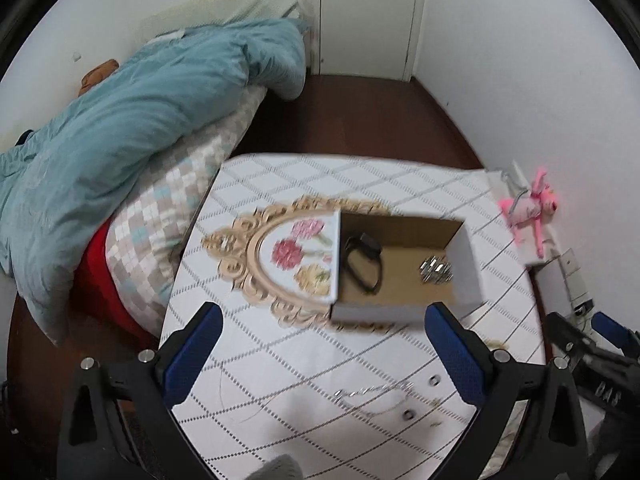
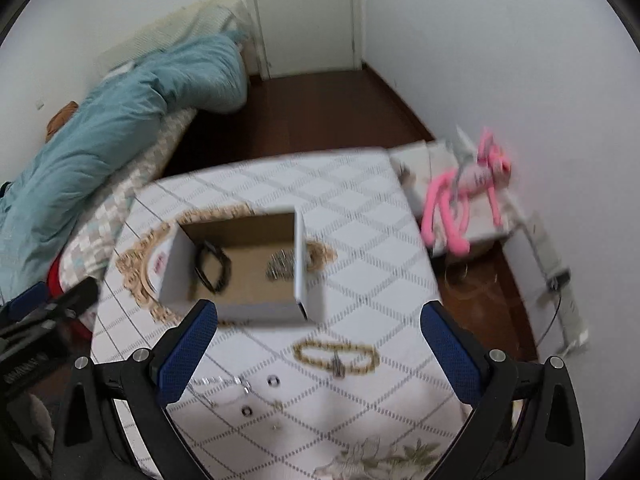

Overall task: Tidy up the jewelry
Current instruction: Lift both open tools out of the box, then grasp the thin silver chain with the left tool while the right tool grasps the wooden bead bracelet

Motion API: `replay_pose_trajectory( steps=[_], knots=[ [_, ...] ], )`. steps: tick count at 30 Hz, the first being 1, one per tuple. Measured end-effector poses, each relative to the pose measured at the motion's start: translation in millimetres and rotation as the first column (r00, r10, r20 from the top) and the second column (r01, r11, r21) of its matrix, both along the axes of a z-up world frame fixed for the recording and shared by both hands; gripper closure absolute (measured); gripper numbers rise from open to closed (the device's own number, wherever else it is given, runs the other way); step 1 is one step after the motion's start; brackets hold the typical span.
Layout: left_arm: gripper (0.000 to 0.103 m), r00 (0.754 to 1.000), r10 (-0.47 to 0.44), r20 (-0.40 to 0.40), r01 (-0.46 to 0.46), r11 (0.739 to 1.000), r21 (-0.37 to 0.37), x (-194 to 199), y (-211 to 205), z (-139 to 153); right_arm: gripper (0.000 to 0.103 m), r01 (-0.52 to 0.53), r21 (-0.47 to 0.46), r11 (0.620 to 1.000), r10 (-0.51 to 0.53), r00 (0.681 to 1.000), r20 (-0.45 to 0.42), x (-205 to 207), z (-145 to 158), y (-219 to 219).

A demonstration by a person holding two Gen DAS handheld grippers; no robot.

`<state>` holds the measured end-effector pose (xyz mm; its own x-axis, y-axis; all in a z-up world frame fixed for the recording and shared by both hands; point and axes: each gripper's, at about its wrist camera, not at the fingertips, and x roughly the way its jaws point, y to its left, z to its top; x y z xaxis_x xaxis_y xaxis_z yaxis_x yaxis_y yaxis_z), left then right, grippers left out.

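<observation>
An open cardboard box (image 1: pixel 468 264) (image 2: pixel 302 268) stands on the white quilted table (image 1: pixel 320 352) (image 2: pixel 360 240). Inside it lie a black bracelet (image 1: pixel 362 264) (image 2: pixel 212 266) and a silver piece (image 1: pixel 436 270) (image 2: pixel 280 266). A gold chain bracelet (image 2: pixel 336 356) lies in front of the box. A silver chain (image 1: pixel 372 392) (image 2: pixel 218 386) and two small rings (image 1: pixel 434 380) (image 2: pixel 273 381) lie nearer. My left gripper (image 1: pixel 320 344) is open and empty above the table. My right gripper (image 2: pixel 320 344) is open and empty above the gold bracelet.
An ornate gold-framed floral tray (image 1: pixel 256 256) (image 2: pixel 136 272) lies under the box. A bed with a teal duvet (image 1: pixel 140 100) (image 2: pixel 120 108) is on the left. A pink plush toy (image 1: pixel 532 208) (image 2: pixel 464 200) lies on a box at the right by the wall.
</observation>
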<state>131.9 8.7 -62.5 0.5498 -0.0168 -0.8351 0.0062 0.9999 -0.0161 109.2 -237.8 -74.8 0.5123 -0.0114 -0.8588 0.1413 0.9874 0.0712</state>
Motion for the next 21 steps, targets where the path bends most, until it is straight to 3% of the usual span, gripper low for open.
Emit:
replay_pose_trajectory(
  steps=[5, 11, 17, 21],
  knots=[
    [0.0, 0.992, 0.02, -0.122, -0.014, 0.999, 0.046, -7, 12, -59, 0.004, 0.087, 0.072, 0.994, -0.077, 0.988, -0.136, -1, -70, -37],
    [0.005, 0.958, -0.012, -0.287, 0.011, 1.0, -0.004, -10, 15, -124, 0.017, 0.142, 0.086, 0.986, -0.121, 0.969, -0.214, 4, -127, -60],
    [0.011, 0.944, -0.06, -0.325, 0.056, 0.998, -0.021, -14, 0, -143, 0.033, 0.137, 0.089, 0.987, -0.113, 0.966, -0.23, 12, -155, -59],
    [0.012, 0.943, -0.075, -0.325, 0.073, 0.997, -0.017, -19, -6, -145, 0.043, 0.105, 0.051, 0.993, -0.093, 0.975, -0.201, 17, -154, -49]
  ],
)
